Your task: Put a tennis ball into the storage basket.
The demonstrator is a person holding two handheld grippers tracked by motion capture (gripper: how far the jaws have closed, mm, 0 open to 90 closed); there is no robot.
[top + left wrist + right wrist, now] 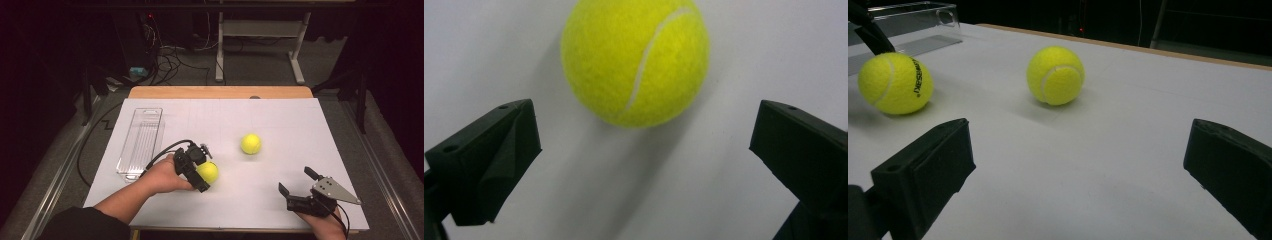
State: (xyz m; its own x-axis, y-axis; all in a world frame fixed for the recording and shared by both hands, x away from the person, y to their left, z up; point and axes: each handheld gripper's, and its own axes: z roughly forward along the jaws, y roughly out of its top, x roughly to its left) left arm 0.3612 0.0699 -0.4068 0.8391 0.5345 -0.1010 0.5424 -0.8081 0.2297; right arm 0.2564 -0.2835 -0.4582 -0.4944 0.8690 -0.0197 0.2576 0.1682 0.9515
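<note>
Now left gripper (206, 172) hovered over near ball (207, 171), jaws spread wide, ball ahead of them, not gripped, resting on desk (280, 125). Far ball (250, 144) lay apart, mid-desk. Right gripper (296, 181) released too, jaws wide, low at desk's near right edge. Clear tray (141, 142) lay at left.
</note>
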